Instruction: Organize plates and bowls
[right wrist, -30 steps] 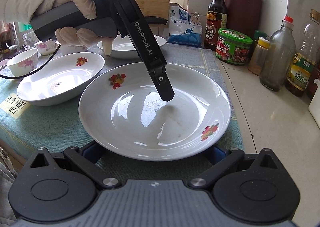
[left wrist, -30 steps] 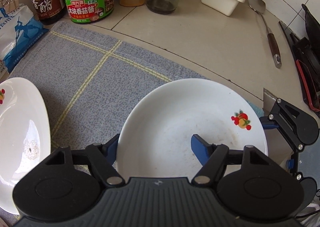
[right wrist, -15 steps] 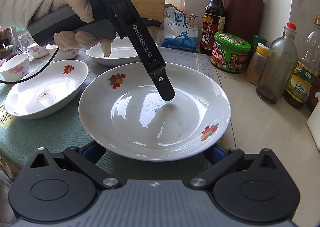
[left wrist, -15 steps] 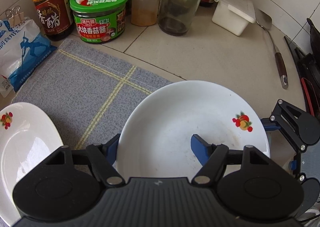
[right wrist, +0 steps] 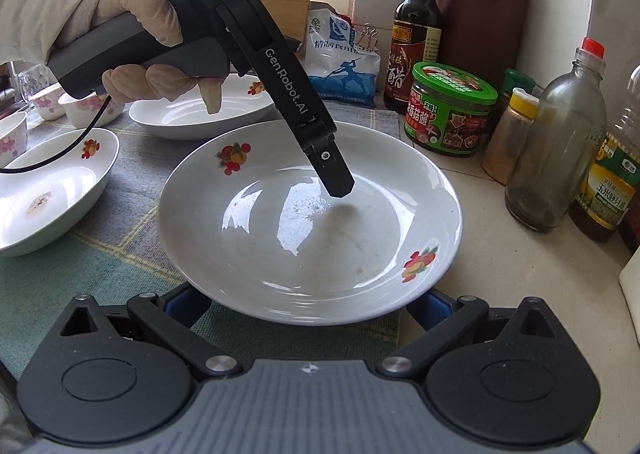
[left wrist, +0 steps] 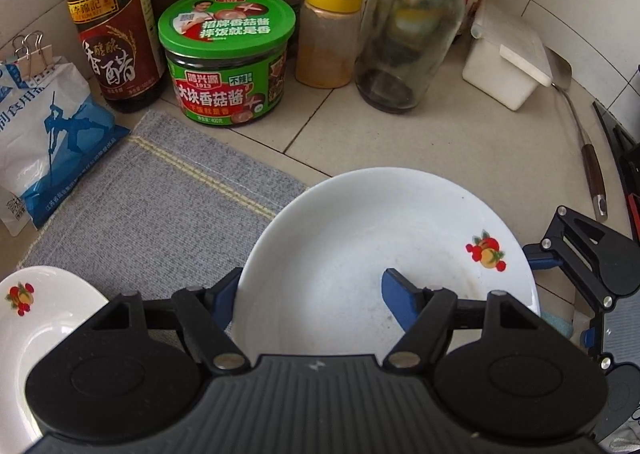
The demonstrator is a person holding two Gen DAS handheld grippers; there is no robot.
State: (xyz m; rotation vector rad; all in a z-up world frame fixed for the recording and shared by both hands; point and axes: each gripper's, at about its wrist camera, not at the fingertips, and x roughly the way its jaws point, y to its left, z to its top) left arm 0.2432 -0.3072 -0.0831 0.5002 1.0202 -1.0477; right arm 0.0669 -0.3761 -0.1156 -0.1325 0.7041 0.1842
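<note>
A white deep plate with fruit prints [left wrist: 384,238] [right wrist: 312,222] is held partly over the grey cloth and the tiled counter. My left gripper [left wrist: 310,294] grips its rim, one blue finger [left wrist: 400,296] inside the plate and one outside; its finger [right wrist: 332,170] shows reaching into the plate in the right wrist view. My right gripper [right wrist: 308,304] is spread wide, with the plate's near rim between and above its blue fingers; whether it touches is hidden. Two more white plates [right wrist: 200,110] [right wrist: 52,190] lie on the cloth at the left.
Along the wall stand a vinegar bottle [left wrist: 112,34], a green-lidded jar [left wrist: 228,58], a spice shaker [left wrist: 330,34], a glass bottle [left wrist: 412,26] and a white box [left wrist: 508,62]. A salt bag [left wrist: 44,130], a spatula [left wrist: 580,134] and small floral cups [right wrist: 44,106] are nearby.
The plate, with both grippers at it, has moved right and toward the jars, from the cloth's middle to its right edge. The other plates fell behind at the left.
</note>
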